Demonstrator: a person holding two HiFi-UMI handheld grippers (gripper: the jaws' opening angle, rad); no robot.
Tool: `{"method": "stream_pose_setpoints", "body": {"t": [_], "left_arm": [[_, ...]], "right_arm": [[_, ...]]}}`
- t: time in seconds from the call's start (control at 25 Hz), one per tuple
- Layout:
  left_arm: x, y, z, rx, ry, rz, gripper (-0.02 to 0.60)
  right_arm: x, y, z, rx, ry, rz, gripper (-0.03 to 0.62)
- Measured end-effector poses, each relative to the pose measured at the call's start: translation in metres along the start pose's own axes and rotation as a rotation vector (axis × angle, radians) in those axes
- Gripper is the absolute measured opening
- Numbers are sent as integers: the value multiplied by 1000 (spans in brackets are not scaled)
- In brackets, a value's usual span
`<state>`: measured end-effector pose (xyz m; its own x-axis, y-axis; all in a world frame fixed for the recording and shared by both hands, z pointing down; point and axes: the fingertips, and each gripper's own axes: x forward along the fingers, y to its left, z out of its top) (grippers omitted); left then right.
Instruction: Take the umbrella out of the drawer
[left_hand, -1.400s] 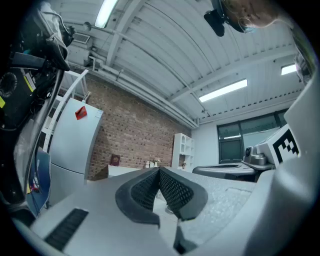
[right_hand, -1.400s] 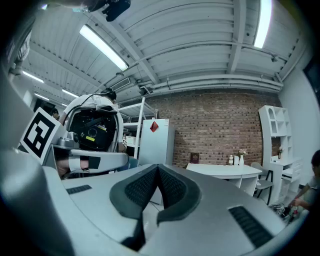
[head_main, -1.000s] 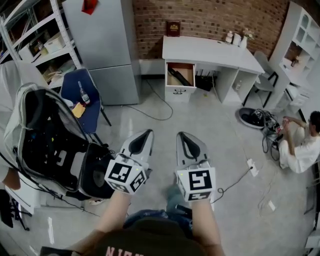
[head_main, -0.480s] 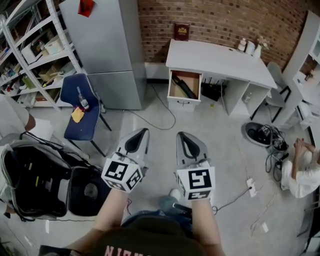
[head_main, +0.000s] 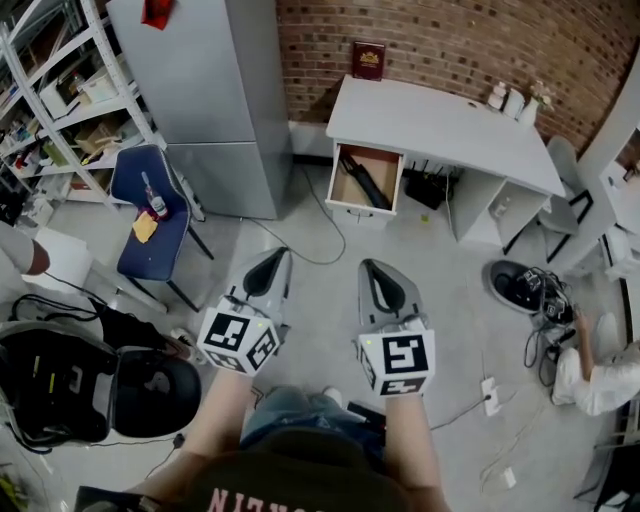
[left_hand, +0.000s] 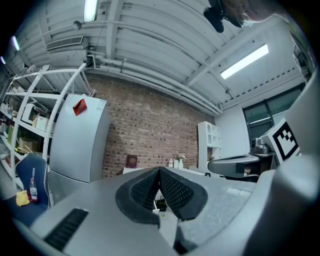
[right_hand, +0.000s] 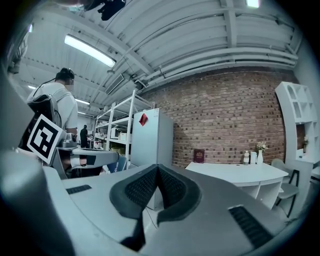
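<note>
Trouble could come from the floor on the way to the white desk (head_main: 440, 125): a loose cable (head_main: 338, 243) loops across the concrete near the open drawer (head_main: 352, 211), and a foot catching it could spoil the approach. The left gripper (head_main: 272, 262) and right gripper (head_main: 374, 272) are both clenched on nothing, held level and well apart from the drawer, so reaching in like this would only shove the umbrella (head_main: 365, 184). It lies slantwise inside the drawer as a long dark shape, its handle too small to make out.
</note>
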<state>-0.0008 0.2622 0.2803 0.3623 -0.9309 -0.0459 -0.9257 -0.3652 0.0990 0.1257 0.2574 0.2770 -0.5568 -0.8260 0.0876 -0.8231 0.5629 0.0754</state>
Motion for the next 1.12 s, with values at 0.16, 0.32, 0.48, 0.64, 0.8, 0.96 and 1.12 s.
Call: {"method": "stream_pose_setpoints", "body": {"t": [0.16,0.32,0.48,0.64,0.8,0.96,1.12], "left_arm": [[16,2,-5,2,13,12,-2],[33,12,-6,0,16,24,-2],[59,27,-7,2,12,23,-2],[97,52,-12,-4,14,23,-2],[144,77,-18,-14,31,13,-2],[193,105,-23,-31,40,-5,-2],[241,139,-31,-58,55,-25,-2]], "right_arm": [[9,-21,-9,-12,-8,0,-8],[22,-37,-13,-3,-2,-3,-8],[43,-56,-13,7,-7,-23,-8],[78,-75,-17,3,3,-36,-8],[123,-97,-20,10,17,-35,-8],[176,-117,-21,12,37,-40,-7],[229,-131,-24,41,42,-15,-8]]}}
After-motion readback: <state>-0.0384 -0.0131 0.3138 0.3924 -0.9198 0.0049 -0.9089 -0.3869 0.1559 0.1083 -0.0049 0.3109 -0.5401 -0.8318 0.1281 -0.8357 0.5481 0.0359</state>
